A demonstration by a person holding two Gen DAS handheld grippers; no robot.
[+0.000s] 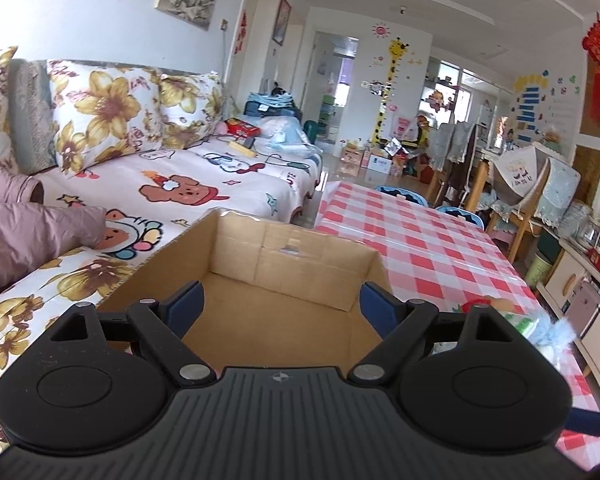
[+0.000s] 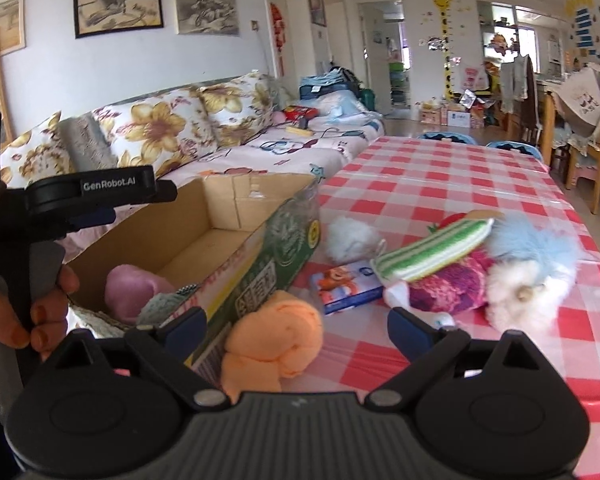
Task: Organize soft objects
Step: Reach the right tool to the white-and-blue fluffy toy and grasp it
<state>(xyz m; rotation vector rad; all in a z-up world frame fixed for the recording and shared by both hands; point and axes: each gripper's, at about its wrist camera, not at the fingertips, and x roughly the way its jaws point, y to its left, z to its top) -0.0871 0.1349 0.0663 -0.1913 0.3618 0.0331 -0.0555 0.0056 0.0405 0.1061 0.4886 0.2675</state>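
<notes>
A: Left gripper (image 1: 282, 304) over the cardboard box (image 1: 284, 256), tilted slightly down, jaws wide apart, nothing between.
B: Right gripper (image 2: 298, 326) same: jaws apart, orange plush roll (image 2: 274, 344) between them, untouched. Only the right view shows the hand (image 2: 40, 312), a pink soft lump (image 2: 130, 288) inside the box, and the fluffy toys (image 2: 516, 276) on the checked desk (image 2: 440, 184) ahead-right.

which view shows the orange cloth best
The right wrist view. The orange cloth lies there in full on the checked table, against the outside of the box, just ahead of the open right gripper. The left wrist view looks into the box and does not show the cloth at all.
</notes>
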